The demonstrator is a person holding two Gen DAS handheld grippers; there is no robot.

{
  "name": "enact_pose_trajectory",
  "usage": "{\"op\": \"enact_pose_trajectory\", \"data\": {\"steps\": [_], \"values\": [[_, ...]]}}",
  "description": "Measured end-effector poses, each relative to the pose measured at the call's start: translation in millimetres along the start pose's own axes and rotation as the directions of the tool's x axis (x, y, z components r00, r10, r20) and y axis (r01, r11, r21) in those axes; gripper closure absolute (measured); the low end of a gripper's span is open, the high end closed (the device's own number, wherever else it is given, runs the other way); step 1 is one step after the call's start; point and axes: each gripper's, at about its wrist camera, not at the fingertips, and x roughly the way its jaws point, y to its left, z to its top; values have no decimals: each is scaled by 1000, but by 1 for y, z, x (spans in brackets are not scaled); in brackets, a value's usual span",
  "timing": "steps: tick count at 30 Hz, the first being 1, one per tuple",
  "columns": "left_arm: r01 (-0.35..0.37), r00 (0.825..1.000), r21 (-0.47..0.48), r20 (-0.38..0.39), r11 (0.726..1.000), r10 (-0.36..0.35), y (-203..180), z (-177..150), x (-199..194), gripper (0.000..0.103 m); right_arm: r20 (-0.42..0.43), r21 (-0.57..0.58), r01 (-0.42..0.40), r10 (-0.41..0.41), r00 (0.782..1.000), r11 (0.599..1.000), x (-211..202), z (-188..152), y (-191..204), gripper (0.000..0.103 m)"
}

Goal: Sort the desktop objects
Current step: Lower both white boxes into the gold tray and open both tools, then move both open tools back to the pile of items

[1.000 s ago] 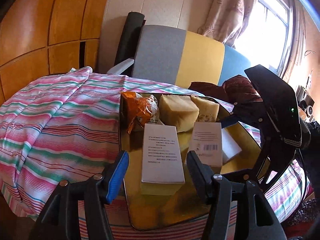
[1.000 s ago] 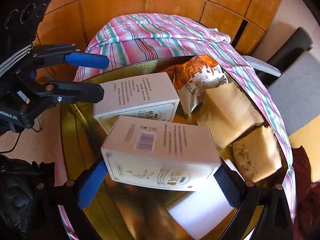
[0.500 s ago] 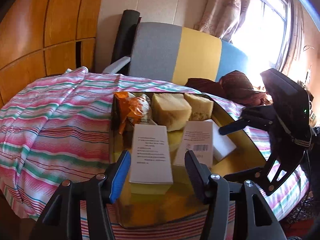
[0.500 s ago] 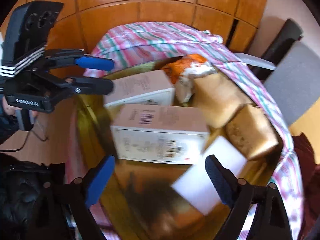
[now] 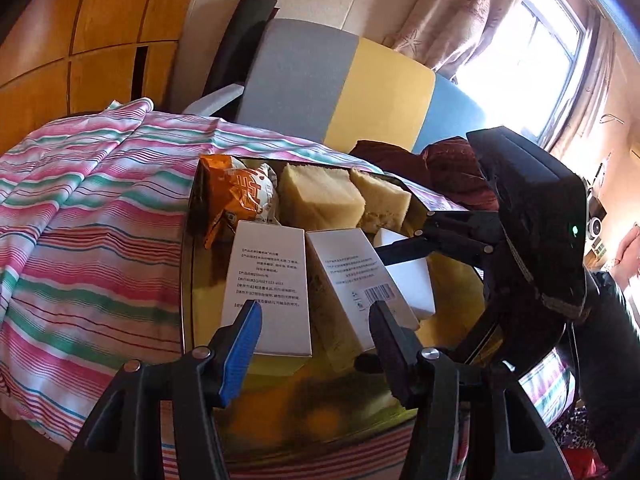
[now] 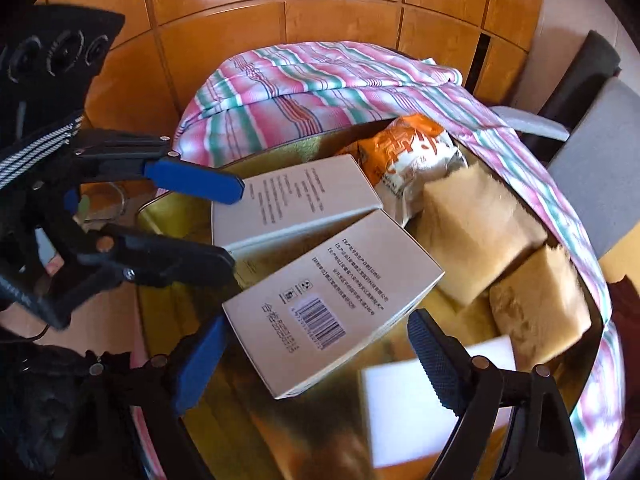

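Note:
Two white printed boxes lie side by side on a gold mirror tray [image 5: 456, 292]. My left gripper [image 5: 316, 332] is open and straddles the near end of the left box [image 5: 272, 280] without touching it. My right gripper [image 6: 320, 340] is also open, its pads close to the sides of the barcode box [image 6: 332, 300], which lies slanted against the left box [image 6: 296, 196]. From the right wrist view, the left gripper [image 6: 236, 226] comes in from the left. An orange snack packet [image 5: 236, 196], two yellow sponge blocks [image 5: 320, 196] and a white block [image 5: 412, 280] fill the tray's far part.
A pink and green striped cloth [image 5: 80, 220] covers the table around the tray. Behind it stands a grey, yellow and blue chair [image 5: 340, 92] with dark red fabric [image 5: 448, 168]. Wooden panels [image 6: 320, 12] form the wall. A hand [image 5: 628, 248] shows at the right edge.
The barcode box has turned and now rests against the left box. My right gripper has moved forward around its near end. The left gripper has closed in on the left box.

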Motion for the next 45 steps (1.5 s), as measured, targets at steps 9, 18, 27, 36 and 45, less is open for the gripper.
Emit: {"op": "enact_pose_trajectory", "data": {"steps": [9,18,27,36,45], "values": [[-70,998,-19,9,997,70,-1,13,15,46,55,45,87,-89,995,995,-16,0,-2,8],[-94,994,27,63,995,93,-24,13,4,44,211,327,167,-245,946,930,-86,-56,-15,2],[-36,992,129,128,991,19,-68,10,-13,36,176,728,260,-539,824,634,-163,-181,-24,0],[205,978,267,-30,942,-204,-175,9,24,31,11,890,315,-707,708,329,-216,-307,-13,4],[351,934,392,-214,850,-287,-302,3,79,29,-20,923,299,-746,665,241,-235,-375,3,6]]}}
